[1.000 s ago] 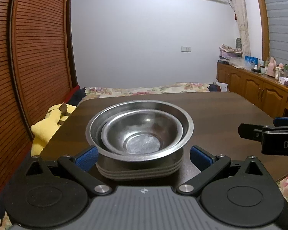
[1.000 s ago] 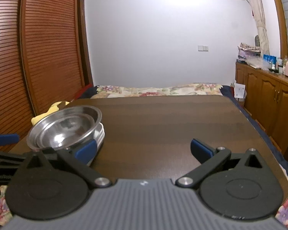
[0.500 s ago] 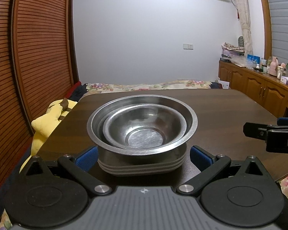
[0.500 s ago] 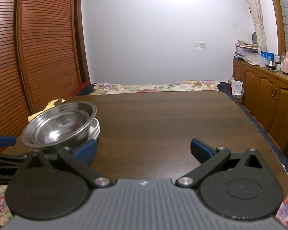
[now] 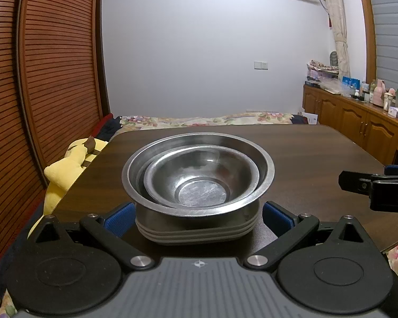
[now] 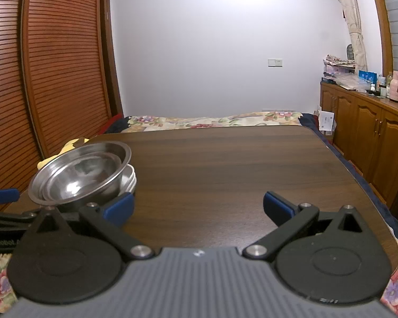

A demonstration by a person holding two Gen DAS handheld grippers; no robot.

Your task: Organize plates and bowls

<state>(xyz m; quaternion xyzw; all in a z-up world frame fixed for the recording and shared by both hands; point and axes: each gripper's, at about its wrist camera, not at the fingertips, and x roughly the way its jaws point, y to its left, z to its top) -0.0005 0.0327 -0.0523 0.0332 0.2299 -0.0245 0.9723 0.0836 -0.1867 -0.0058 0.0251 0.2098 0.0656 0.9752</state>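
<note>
The task is looking nearly done: a small bowl is sitting nested inside a big bowl, and both are resting on a stack of plates near the left edge of the table. No other dishes are showing on the table. The left gripper is holding its fingers apart on either side of the plates, gripping nothing; the right gripper is also spread wide over bare wood. Compared with a second ago, both grippers are sitting slightly lower and further back from the stack

Right tongs gape over the table, beside stacked bowls.
</note>
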